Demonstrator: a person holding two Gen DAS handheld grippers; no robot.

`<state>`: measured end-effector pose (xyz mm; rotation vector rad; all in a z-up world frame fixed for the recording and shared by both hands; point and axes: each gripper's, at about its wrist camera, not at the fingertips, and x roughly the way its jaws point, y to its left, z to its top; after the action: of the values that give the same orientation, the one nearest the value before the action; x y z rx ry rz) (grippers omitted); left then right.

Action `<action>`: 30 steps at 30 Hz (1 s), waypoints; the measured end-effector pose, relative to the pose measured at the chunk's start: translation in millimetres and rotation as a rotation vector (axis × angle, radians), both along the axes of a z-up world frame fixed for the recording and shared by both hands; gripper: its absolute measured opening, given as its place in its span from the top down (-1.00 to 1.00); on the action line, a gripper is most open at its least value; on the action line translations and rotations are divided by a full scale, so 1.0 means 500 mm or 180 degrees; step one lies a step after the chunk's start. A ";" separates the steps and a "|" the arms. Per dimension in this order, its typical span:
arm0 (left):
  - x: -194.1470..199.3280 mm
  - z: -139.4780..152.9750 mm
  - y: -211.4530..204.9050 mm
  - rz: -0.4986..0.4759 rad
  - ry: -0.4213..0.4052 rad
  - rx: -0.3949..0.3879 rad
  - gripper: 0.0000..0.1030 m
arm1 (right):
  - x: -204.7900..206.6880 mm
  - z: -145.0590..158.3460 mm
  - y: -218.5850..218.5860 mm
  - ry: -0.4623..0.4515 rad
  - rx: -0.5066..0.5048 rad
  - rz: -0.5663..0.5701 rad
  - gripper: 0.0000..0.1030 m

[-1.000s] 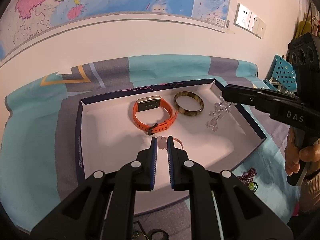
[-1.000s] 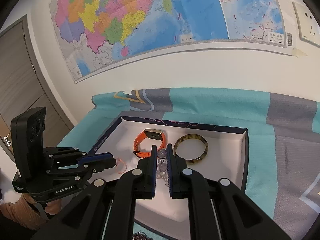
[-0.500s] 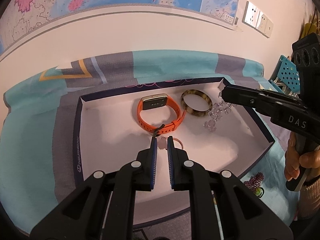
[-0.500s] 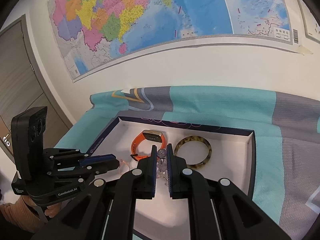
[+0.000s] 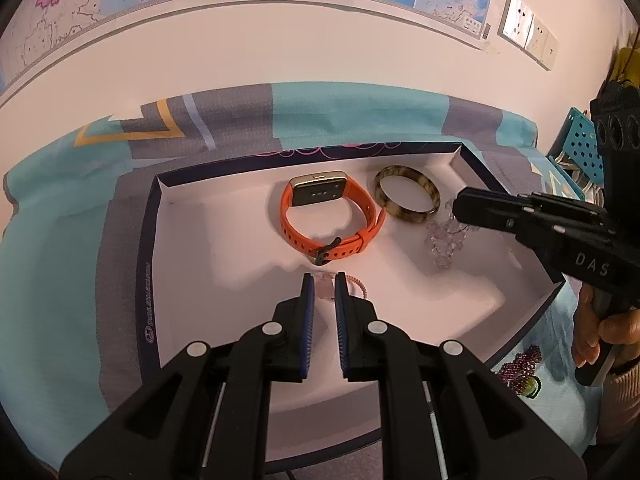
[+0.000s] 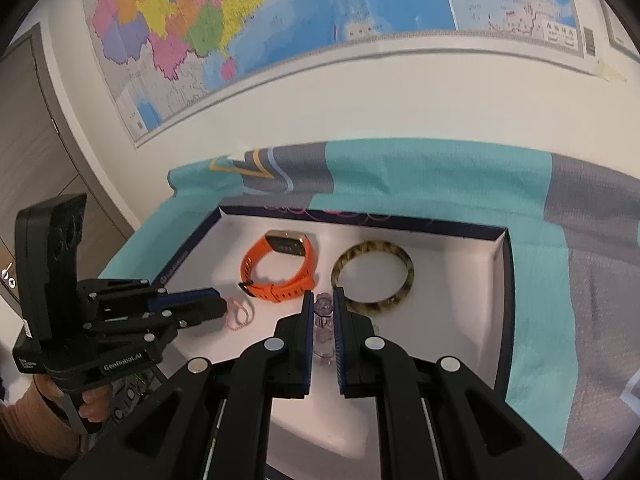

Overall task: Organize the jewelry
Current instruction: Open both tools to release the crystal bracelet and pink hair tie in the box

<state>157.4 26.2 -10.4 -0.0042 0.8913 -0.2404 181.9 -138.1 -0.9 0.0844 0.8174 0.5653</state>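
A: How much room's left in that shallow white tray w/ the dark navy rim point(image 5: 149, 240)?

B: Plenty on its left half, bare white floor. The orange silicone watch w/ gold case point(image 5: 328, 216) and the mottled tortoiseshell bangle point(image 5: 408, 200) sit near the back wall, just beside each other. The tray lies on a teal-and-grey cloth point(image 5: 52, 264), wall right behind.

A: Anything diff from a sec ago?

B: Left cam has come closer; watch and bangle haven't shifted.

A: And the grippers?

B: Left gripper point(image 5: 323, 280) fingers nearly closed, pinching a thin pink beaded bracelet point(image 6: 240, 314) low over the tray floor, in front of the watch buckle. Right gripper point(image 6: 321, 300) fingers clamp a clear crystal bead bracelet point(image 5: 444, 244); it hangs from the tips, just beside the bangle's near edge. A purple bead string point(image 5: 520, 366) lies outside, by the tray's right-front corner.
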 end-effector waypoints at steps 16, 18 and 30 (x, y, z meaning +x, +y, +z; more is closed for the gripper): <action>0.013 -0.016 0.000 0.0055 0.0103 -0.0005 0.77 | 0.009 -0.018 -0.012 0.0053 -0.0076 -0.0154 0.73; 0.011 -0.014 0.001 0.0068 0.0096 -0.0012 0.72 | 0.004 -0.014 -0.014 0.0024 -0.0092 -0.0166 0.67; -0.045 0.038 0.016 0.0150 -0.0233 0.0068 0.16 | -0.036 0.002 -0.023 -0.0023 -0.0080 -0.0116 0.56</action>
<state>134.9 34.4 8.7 0.0034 0.8200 -0.1860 164.0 -149.8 0.2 0.0740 0.8142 0.5205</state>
